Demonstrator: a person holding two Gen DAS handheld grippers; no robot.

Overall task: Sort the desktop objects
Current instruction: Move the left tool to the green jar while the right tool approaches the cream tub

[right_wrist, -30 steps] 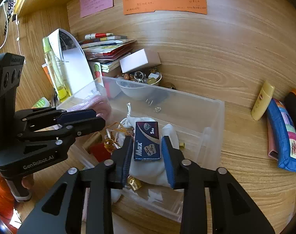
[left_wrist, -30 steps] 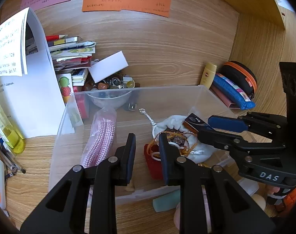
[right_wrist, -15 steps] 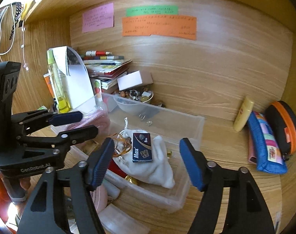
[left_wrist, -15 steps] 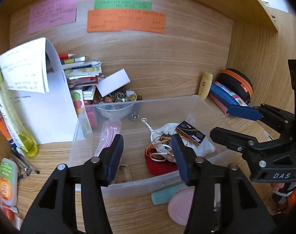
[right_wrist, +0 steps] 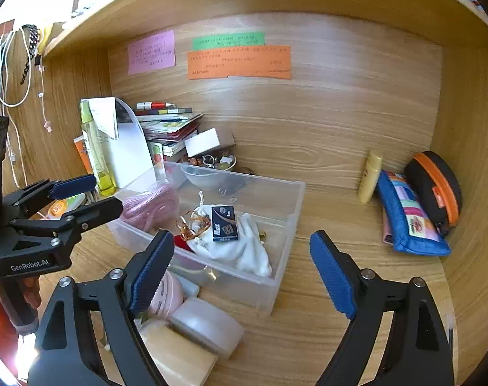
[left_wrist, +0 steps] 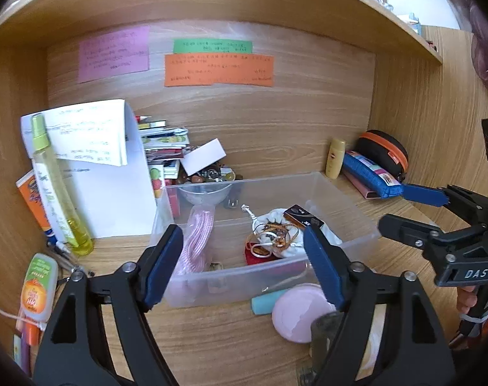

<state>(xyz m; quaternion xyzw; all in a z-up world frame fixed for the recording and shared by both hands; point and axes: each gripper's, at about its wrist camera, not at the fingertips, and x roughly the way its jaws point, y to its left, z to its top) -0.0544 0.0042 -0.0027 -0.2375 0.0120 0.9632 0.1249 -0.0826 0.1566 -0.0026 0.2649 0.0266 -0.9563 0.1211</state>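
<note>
Left gripper (left_wrist: 244, 263) and right gripper (right_wrist: 242, 268) spread wide, empty, near clear bin (right_wrist: 286, 222); soap-like bars (right_wrist: 205, 325) visible only from right.

The right hand-held gripper (right_wrist: 242, 268) hangs with jaws spread wide and empty above the near edge of a clear plastic bin (right_wrist: 276, 284) on the worktop (right_wrist: 324, 225). Inside, a dark blue box (right_wrist: 224, 223) lies on a white pouch (right_wrist: 244, 247).

Bright daylight, fisheye edges warped, dark corners.
</note>
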